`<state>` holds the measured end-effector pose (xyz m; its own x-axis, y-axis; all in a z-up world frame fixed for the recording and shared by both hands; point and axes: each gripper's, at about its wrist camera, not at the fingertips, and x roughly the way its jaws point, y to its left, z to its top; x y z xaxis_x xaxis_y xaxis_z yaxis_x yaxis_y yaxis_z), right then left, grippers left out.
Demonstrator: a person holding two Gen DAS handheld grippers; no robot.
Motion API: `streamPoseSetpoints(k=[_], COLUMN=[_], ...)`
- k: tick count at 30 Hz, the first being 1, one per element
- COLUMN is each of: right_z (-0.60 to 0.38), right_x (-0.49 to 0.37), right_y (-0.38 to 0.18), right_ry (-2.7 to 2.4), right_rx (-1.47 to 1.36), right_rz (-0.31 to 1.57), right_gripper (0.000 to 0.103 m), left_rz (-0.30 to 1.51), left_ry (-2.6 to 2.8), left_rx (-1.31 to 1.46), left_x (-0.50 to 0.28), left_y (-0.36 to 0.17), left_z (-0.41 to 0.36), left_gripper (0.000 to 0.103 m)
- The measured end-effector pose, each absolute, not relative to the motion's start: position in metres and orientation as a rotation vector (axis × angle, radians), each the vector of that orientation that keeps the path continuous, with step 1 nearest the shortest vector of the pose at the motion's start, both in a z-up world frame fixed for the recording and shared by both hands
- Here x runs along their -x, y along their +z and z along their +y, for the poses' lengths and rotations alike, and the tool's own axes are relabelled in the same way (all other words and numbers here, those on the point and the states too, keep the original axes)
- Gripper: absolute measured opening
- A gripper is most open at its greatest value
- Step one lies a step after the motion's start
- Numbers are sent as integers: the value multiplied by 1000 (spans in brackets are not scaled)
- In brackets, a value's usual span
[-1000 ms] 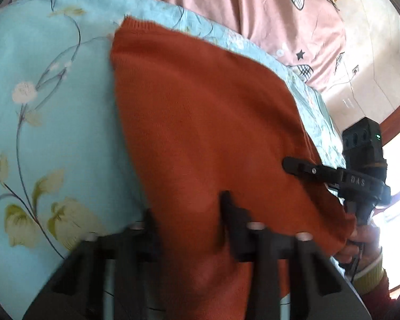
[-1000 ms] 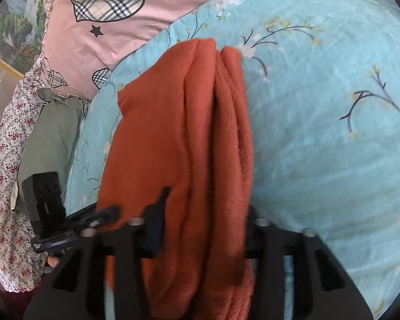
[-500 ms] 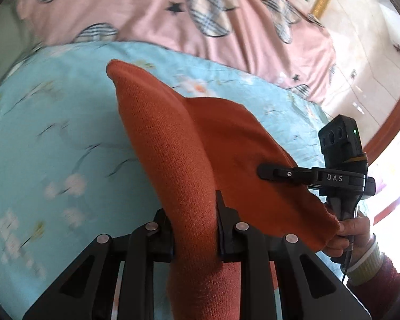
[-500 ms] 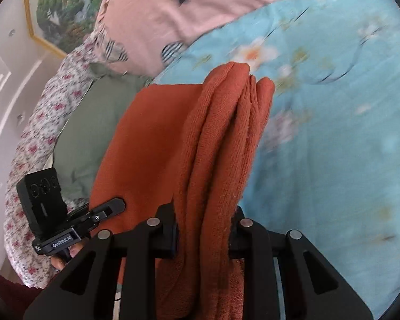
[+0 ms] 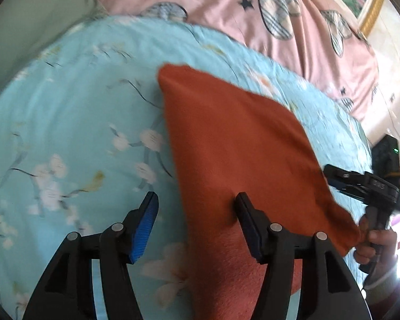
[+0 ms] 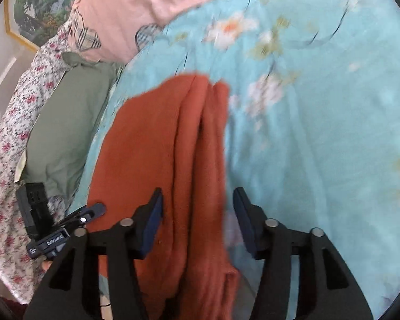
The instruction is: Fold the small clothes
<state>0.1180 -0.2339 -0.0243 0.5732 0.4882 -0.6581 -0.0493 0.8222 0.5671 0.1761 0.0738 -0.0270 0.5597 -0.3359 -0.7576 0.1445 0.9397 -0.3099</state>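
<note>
Both my feeds are smeared with motion blur, so the floral print on the blue bedspread (image 5: 66,138) and the knit of the orange sweater (image 5: 240,154) are hard to read. The near end of the sweater runs out of the bottom of both views, under the tongs, and I cannot see how it ends there. On the right wrist feed its stacked layers (image 6: 194,160) show as long ridges, but I cannot count the folds with any certainty. The far edge of the bed is cut off by the lens rim; past it I make out a pink quilt (image 5: 280,13) with plaid hearts, a green pillow (image 6: 64,122) and a flowered fabric (image 6: 8,138) beside it. The sweater lies folded on the bedspread, its far corner pointing toward the quilt. My left tongs (image 5: 197,200) are spread wide, the left finger over bare bedspread and the right finger over the sweater. My right tongs (image 6: 197,197) are likewise released, straddling the sweater's folded edge. Half a second ago both pairs were clenched on the sweater and holding it bunched up off the bed; now it has been let go and lies flat. On the left feed I see the other gripper (image 5: 365,184) at the sweater's right edge.
</note>
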Motion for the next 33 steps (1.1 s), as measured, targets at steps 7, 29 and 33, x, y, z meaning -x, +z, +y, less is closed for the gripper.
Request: streamPoseSetpoints(k=[7,29,33], right_z=[-218,-234,-231], right_x=[-148,-166,-176], right_y=[-1,-39,-57], right_ry=[373,305,282], right_rx=[-461,-534,-524], right_rz=[890,888,907], right_gripper=[43,11,11], left_rz=[857,947,961], left_ry=[-375,-552,-536], left_rx=[215,132,169], left_x=[-162,-148,-152], left_y=[1,-27,-35], left_z=[62,23,28], left_gripper=[58,38,33])
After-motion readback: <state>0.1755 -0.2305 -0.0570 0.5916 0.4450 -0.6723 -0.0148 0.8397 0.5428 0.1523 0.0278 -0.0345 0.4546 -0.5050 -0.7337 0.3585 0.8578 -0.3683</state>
